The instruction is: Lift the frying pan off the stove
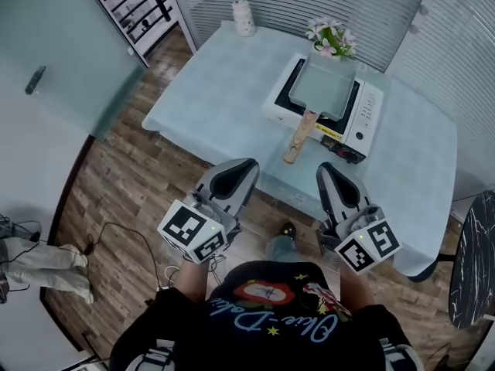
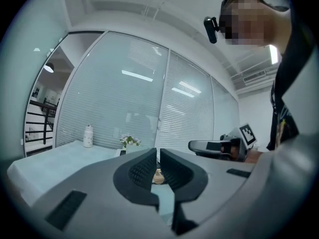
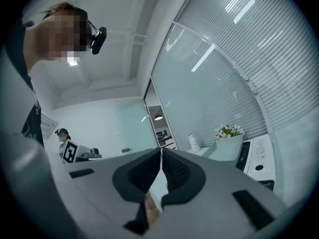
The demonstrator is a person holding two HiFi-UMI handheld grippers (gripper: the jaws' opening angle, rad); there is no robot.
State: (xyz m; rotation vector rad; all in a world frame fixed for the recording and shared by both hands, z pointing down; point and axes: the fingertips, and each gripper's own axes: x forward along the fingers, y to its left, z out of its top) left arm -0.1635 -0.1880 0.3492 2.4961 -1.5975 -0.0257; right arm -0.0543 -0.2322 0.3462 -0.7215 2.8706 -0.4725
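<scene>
A rectangular grey-blue frying pan (image 1: 322, 86) sits on a white portable stove (image 1: 368, 114), and its wooden handle (image 1: 299, 136) points toward me over the table's near edge. My left gripper (image 1: 247, 165) is held short of the table, down and left of the handle, shut with nothing in it. My right gripper (image 1: 326, 168) is level with it to the right, also shut and empty. In the left gripper view the shut gripper (image 2: 157, 153) points at the table. In the right gripper view the shut gripper (image 3: 161, 152) has the pan (image 3: 227, 151) ahead to its right.
The table (image 1: 216, 83) wears a pale blue cloth. A white bottle (image 1: 244, 16) stands at its far edge and a small bunch of flowers (image 1: 332, 39) sits behind the stove. A dark chair (image 1: 473, 261) is at the right. Cables (image 1: 116, 234) trail on the wooden floor.
</scene>
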